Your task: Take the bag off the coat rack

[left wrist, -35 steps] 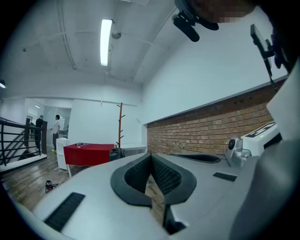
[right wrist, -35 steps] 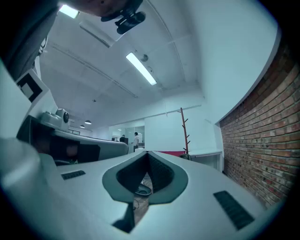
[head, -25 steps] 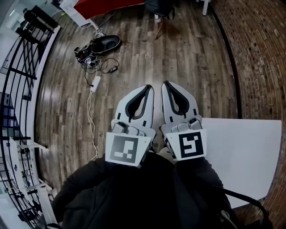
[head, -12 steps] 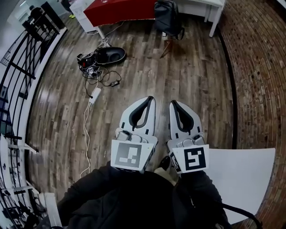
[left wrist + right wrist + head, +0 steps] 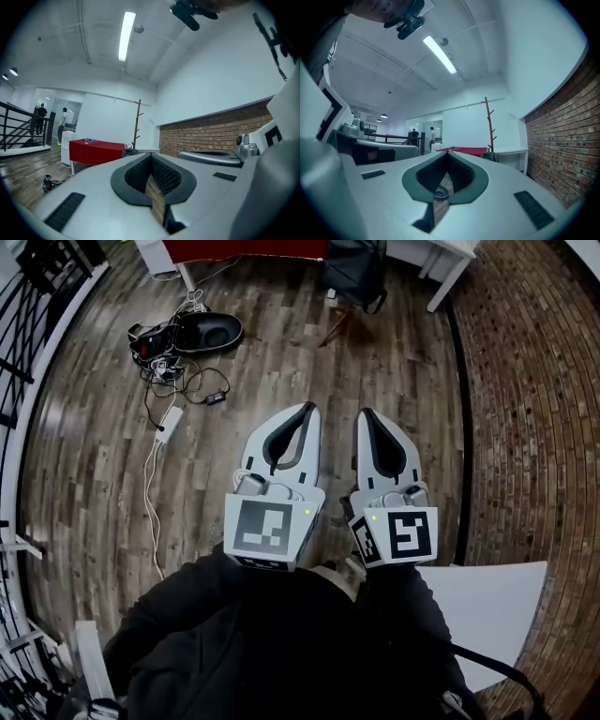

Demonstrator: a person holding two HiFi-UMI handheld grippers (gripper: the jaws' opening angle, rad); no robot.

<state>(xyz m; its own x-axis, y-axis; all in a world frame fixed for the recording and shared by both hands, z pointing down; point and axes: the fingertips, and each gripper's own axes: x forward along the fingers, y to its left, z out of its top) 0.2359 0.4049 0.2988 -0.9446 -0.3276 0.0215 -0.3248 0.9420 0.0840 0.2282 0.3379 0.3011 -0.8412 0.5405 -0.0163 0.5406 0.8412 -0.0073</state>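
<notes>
Left gripper (image 5: 303, 418): its jaws are pressing together with nothing between them; it is pointing level across the room.
Right gripper (image 5: 369, 423): its jaws are likewise clenching on nothing; it is pointing the same way, just beside the left one, with a strip of floor showing between the two.
Floor (image 5: 403, 362): wooden planks are stretching from under the grippers to the far end of the room.
Brick wall (image 5: 534, 409): it is running along the right side.
Person (image 5: 262, 643): dark sleeves are filling the bottom of the head view, behind the marker cubes.
White table (image 5: 497, 606): it is standing at the lower right, beside the brick wall and next to the person's right arm.
Railing (image 5: 28, 277): black bars are running along the left edge.
Red table (image 5: 96, 151): it is standing at the far end of the room.
White desk (image 5: 511, 151): it is standing at the far end, next to the brick wall.
Coat rack (image 5: 137, 123): the wooden pole is standing upright before the white far wall, between the red table and the white desk.
Bag (image 5: 354, 266): black, it is hanging low on the coat rack, whose wooden feet are showing beneath it; it is well apart from both grippers.
Black oval object (image 5: 208, 332): it is lying on the floor left of the bag, near the red table.
Cables (image 5: 164, 367): a tangle is lying just beside the oval object.
Power strip (image 5: 170, 420): white, it is lying near the cables, its cord trailing towards the person.
</notes>
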